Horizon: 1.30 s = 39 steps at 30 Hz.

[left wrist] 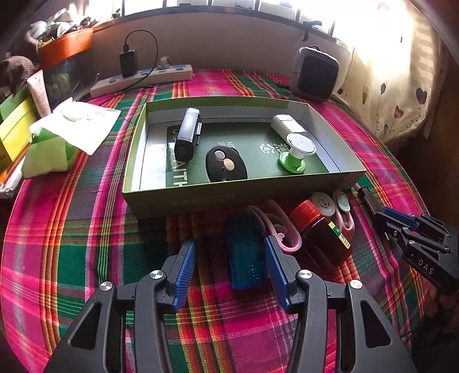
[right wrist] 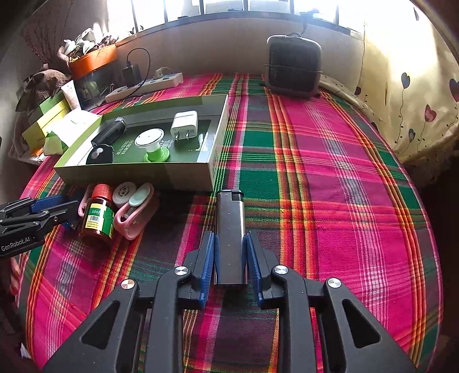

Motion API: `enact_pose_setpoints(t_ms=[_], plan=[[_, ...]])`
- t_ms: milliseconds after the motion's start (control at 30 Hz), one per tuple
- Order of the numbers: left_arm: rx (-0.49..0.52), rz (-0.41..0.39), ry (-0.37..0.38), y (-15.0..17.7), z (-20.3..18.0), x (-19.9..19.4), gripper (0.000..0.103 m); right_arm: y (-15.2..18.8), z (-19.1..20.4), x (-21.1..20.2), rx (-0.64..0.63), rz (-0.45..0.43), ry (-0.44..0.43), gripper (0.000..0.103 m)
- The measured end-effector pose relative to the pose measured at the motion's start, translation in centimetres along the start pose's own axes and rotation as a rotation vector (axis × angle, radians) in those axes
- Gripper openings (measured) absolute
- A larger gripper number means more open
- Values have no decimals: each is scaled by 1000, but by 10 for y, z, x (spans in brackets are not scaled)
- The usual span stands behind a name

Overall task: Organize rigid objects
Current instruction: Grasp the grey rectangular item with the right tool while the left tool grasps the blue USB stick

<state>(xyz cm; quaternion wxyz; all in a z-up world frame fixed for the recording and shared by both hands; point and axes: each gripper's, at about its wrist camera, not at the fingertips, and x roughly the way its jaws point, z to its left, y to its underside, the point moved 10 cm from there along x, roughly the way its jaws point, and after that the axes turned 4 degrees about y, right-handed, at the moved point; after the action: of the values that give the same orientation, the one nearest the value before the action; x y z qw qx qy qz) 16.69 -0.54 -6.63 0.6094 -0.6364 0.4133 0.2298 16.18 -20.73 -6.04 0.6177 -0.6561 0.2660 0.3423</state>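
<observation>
Lighter (right wrist: 230, 229) just off box's (right wrist: 183, 179) corner, open cloth (right wrist: 330, 186) rightward

A plaid cloth (right wrist: 330, 178) in pink, green and orange covers the table. Behind it runs a low pale wall (left wrist: 229, 43) under barred windows (right wrist: 223, 7), through which sunlight glares. A cream curtain (right wrist: 410, 94) with heart flowers hangs at right.

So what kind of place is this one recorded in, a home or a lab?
Most likely a home: a table under a plaid cloth by a window, with a flower-print curtain, a power strip with a charger plugged in, and a small heater.
</observation>
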Motion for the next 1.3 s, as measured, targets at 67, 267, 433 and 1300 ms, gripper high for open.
enact_pose_setpoints(t_ms=[67, 267, 433, 1300], plan=[[10, -1, -38, 0, 2, 1, 48, 0, 0, 0, 1, 0, -2, 24], [22, -1, -54, 0, 4, 1, 48, 0, 0, 0, 5, -1, -5, 24], [31, -5, -57, 1, 4, 0, 45, 0, 0, 0, 5, -1, -6, 24], [13, -32, -49, 0, 11, -4, 21, 1, 0, 1, -1, -1, 1, 24]])
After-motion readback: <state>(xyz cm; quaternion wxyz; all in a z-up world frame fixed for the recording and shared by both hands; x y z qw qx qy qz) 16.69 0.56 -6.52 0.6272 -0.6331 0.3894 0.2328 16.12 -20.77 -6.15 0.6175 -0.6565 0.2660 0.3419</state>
